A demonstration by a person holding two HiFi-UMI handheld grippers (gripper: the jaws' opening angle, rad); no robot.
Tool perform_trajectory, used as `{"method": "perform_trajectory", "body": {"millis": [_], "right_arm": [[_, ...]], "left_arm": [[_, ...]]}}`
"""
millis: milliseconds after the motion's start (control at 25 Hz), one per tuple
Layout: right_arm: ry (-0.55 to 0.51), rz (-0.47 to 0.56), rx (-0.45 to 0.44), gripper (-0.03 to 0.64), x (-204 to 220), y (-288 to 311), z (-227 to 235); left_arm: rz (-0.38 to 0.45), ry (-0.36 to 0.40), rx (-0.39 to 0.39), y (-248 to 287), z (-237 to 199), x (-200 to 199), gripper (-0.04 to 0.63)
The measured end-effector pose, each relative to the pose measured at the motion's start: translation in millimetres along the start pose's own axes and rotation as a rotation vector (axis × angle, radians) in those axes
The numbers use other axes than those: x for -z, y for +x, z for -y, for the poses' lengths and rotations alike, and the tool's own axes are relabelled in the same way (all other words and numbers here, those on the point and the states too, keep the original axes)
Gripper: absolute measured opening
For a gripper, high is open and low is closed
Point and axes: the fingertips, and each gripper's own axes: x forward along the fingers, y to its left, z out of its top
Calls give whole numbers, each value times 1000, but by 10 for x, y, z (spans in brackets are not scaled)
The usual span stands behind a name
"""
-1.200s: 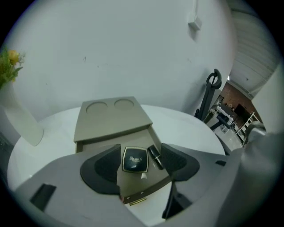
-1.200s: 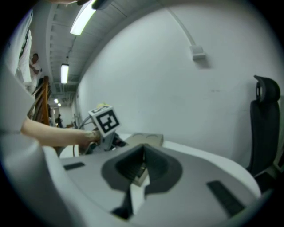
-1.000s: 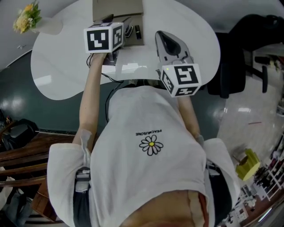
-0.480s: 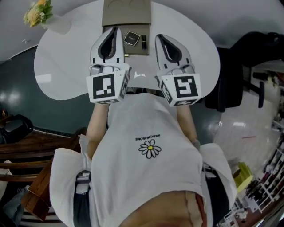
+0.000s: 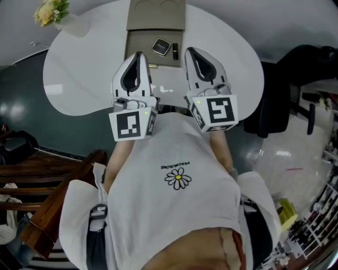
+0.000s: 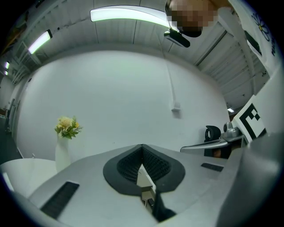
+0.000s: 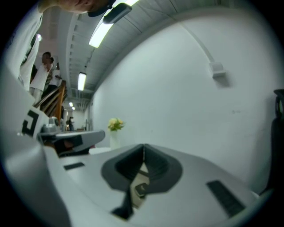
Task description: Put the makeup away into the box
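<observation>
- Where a second ago the left gripper (image 5: 138, 54) reached over the box (image 5: 138, 42), the head view now shows it drawn back beside the right gripper (image 5: 191, 50). Both are held short of the box. A compact (image 5: 161, 46) and a lipstick (image 5: 175, 49) lie inside it, with the lid (image 5: 157, 13) open.
- Left gripper view: jaws pressed together, nothing between them.
- Right gripper view: jaws likewise together and empty.
- Judgement: the makeup appears stowed; only closing the lid may remain.
</observation>
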Motion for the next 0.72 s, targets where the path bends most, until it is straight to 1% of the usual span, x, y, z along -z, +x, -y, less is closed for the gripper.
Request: {"method": "perform_trajectory", "body": {"millis": [160, 320, 440, 720], "right_arm": [[70, -4, -16, 31, 77, -19, -18], [42, -14, 9, 31, 127, -50, 20], [57, -13, 13, 31, 126, -56, 49], [50, -14, 18, 29, 128, -58, 63]], "left_arm": [[-22, -13, 5, -40, 30, 73, 20], [-31, -11, 13, -44, 59, 97, 19], [-35, -12, 8, -39, 36, 119, 20], [-39, -18, -9, -38, -25, 130, 19]]}}
